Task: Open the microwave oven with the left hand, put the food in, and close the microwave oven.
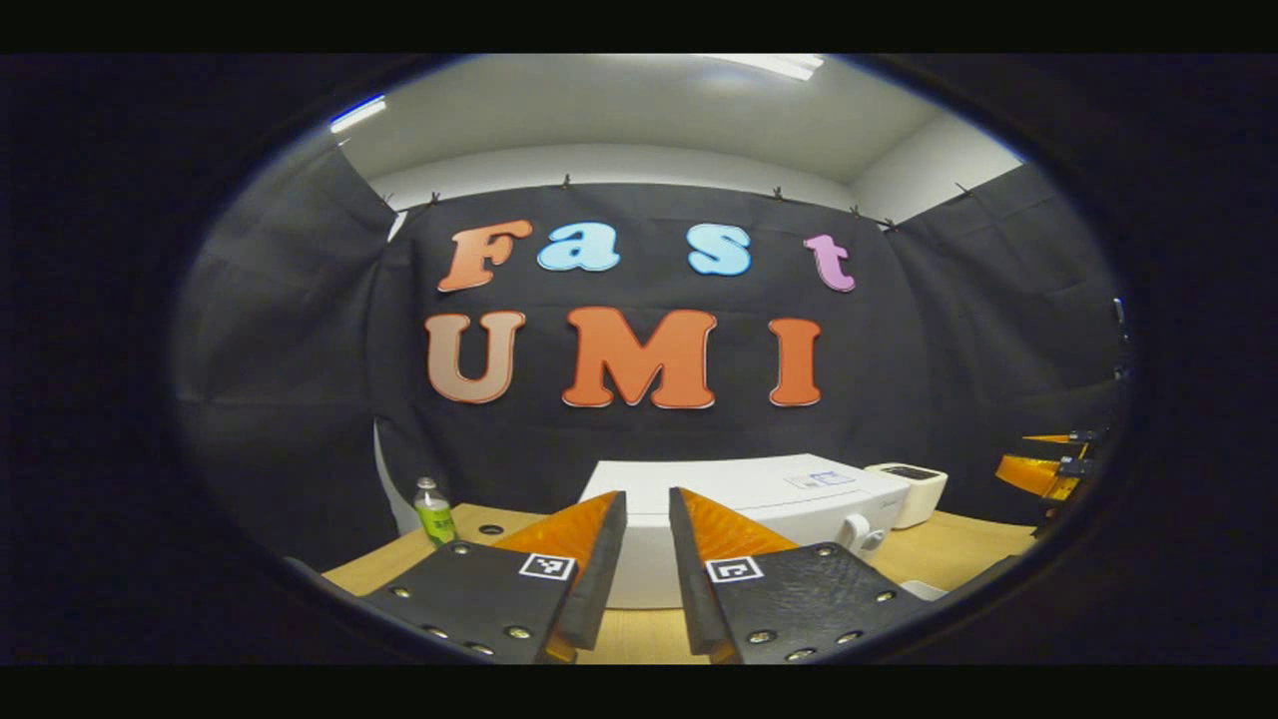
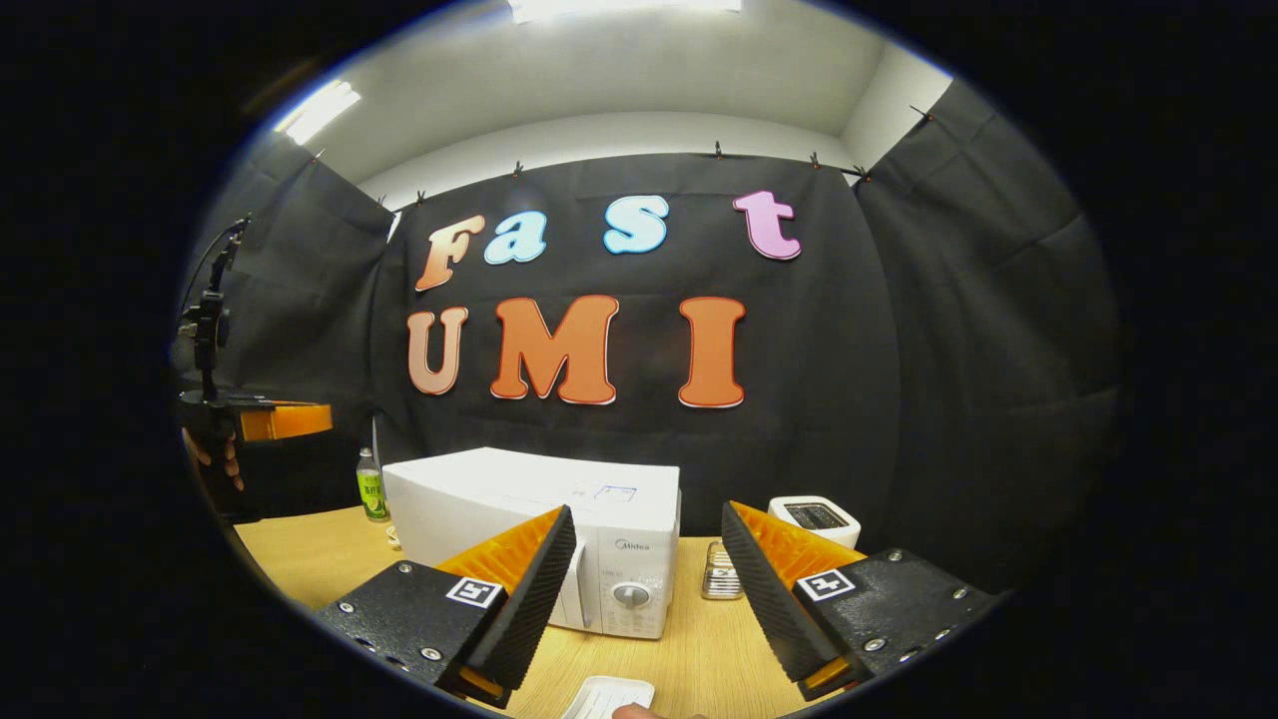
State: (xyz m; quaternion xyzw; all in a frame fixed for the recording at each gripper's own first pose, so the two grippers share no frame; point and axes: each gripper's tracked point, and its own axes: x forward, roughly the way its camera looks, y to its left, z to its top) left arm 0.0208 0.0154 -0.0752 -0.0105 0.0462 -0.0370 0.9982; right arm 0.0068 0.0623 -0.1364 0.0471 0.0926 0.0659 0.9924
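Left gripper view: left gripper (image 1: 647,534) raised above the wooden table (image 1: 958,549), fingers parted by a narrow gap, nothing between them. White microwave oven (image 1: 759,494) straight ahead beyond the fingertips, door shut, knob at its right front corner just past the right finger. Small white appliance (image 1: 911,489) right of the microwave. Green-labelled bottle (image 1: 433,509) ahead-left, standing upright near the table's far edge. Other gripper (image 1: 1048,469) far right, at about the same height, well apart.

Right gripper view: right gripper (image 2: 649,559) spread wide, empty, hovering over the table (image 2: 300,559). Microwave oven (image 2: 539,519) ahead and slightly left, control panel with knob visible in the gap between the fingers, door closed. Ridged metal item (image 2: 721,572) standing on the table just right of the microwave, close to the right finger. White appliance (image 2: 814,517) behind it. Bottle (image 2: 371,486) left of the microwave. White dish (image 2: 609,696) low between the fingers, close to the camera; contents not discernible. Left gripper (image 2: 285,419) far left, held by a hand (image 2: 222,461), well apart from the microwave.
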